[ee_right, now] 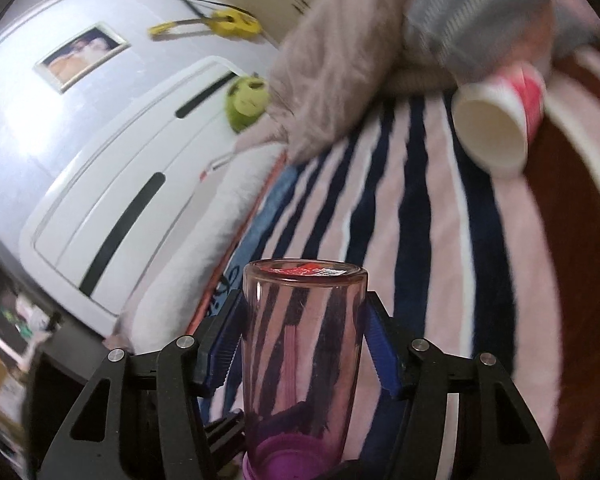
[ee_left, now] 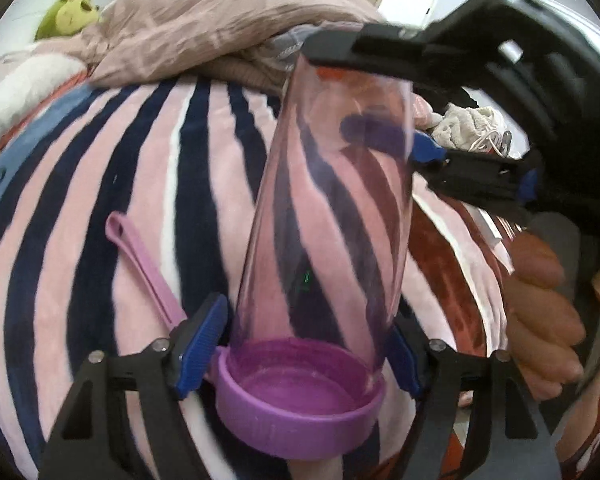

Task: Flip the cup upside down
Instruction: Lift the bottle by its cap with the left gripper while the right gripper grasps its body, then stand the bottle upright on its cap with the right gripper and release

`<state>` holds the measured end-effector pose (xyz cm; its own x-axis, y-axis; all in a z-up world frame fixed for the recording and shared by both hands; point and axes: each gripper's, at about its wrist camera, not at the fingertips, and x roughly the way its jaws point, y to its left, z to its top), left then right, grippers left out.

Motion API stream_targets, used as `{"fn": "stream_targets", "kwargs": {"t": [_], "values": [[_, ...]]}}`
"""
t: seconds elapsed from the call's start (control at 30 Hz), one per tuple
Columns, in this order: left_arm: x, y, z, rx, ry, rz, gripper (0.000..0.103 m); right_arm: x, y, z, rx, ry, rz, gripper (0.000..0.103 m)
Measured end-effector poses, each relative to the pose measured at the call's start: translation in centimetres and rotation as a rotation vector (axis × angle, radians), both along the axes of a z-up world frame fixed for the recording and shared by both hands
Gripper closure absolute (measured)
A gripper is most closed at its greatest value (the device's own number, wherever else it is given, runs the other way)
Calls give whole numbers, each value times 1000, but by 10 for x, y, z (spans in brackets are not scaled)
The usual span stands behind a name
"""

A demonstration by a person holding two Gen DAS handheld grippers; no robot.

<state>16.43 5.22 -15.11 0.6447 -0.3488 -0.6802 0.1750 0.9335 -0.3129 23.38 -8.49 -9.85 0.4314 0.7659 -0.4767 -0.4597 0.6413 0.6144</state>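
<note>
A tall clear pink cup (ee_left: 332,200) with a purple lid (ee_left: 300,396) and a pink strap (ee_left: 144,268) is held between both grippers above a striped blanket. My left gripper (ee_left: 304,344) is shut on the cup just above the lid. My right gripper (ee_right: 302,344) is shut on the cup's body near its closed far end; it shows in the left wrist view (ee_left: 384,104) at the upper right. In the right wrist view the cup (ee_right: 304,360) points away from the camera.
A red and white paper cup (ee_right: 500,120) lies on its side on the pink and navy striped blanket (ee_left: 80,200). A crumpled pink duvet (ee_left: 220,28) and a green plush toy (ee_left: 70,12) lie behind. A white headboard (ee_right: 112,208) stands at the left.
</note>
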Motion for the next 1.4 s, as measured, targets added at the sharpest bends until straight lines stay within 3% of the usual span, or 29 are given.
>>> {"fn": "stream_targets", "kwargs": {"t": [0.3,0.73,0.9,1.0,1.17,1.3,1.4], "values": [[33,-3,8,-22,-92,-52,32,-13,-2,35,-148,-297,25,48],[17,-6,4,33,-25,-64,32,-60,9,31,-297,-455,100,48],[-5,-2,11,65,-9,-23,25,-64,9,36,-285,-402,80,44],[-20,-1,20,79,-24,-7,18,-67,7,43,-280,-381,66,28],[-50,1,45,115,-70,38,14,-81,2,54,-292,-385,27,24],[-75,3,70,133,-110,84,1,-100,-14,67,-299,-384,-24,11],[-92,3,88,148,-144,120,1,-118,-32,77,-310,-387,-77,0]]}}
